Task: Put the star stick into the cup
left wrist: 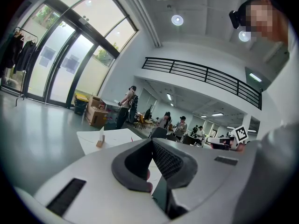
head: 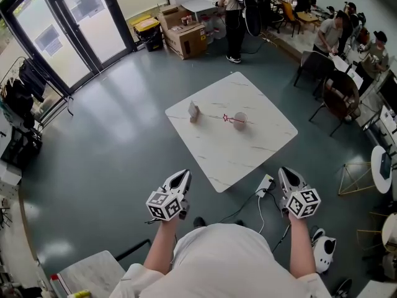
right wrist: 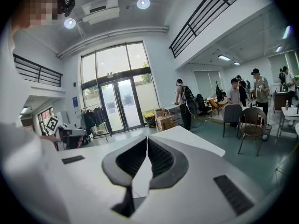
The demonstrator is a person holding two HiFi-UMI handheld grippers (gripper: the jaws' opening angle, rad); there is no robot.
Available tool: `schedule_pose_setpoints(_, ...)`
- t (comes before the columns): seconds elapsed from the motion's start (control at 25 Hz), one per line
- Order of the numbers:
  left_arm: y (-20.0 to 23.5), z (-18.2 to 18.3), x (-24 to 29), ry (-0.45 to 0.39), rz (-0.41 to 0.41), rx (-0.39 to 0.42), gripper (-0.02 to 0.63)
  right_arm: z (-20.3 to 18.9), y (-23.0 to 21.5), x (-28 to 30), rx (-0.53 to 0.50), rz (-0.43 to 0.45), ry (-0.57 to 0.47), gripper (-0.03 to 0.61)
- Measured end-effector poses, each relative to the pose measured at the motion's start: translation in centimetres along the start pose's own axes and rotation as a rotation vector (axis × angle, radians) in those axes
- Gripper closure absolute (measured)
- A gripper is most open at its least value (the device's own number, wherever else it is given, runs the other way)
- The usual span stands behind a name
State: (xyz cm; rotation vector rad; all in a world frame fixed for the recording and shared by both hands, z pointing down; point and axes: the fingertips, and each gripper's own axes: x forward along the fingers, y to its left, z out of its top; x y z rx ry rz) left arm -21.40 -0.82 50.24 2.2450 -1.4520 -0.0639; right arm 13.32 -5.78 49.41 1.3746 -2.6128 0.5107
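A red star stick [head: 229, 119] lies on the white marble table [head: 248, 154], its star end to the left and its other end at a small pale cup [head: 240, 121]; whether they touch I cannot tell. Both grippers hang over the floor, short of the table's near edge. My left gripper [head: 183, 174] is shut and empty, its jaws meeting tip to tip [left wrist: 152, 141]. My right gripper [head: 285, 172] is also shut with nothing in it [right wrist: 147, 138]. Each gripper view shows the table [left wrist: 117, 135] [right wrist: 187, 139] beyond the jaws.
A small wooden block holding a card [head: 194, 112] stands on the table left of the star stick. A power strip and cables [head: 265, 184] lie on the floor near the table's front corner. Chairs [head: 338, 98], seated people, cardboard boxes [head: 185, 39] and glass doors [head: 62, 36] ring the room.
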Motion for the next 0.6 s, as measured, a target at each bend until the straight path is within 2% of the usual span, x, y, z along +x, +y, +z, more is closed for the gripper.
schedule_pose_setpoints(0.6, 0.2, -0.5, -0.4, 0.004, -0.017, -0.022, 0.6, -0.9, 1.2, 0.0, -0.002, 0.008, 0.011, 0.549)
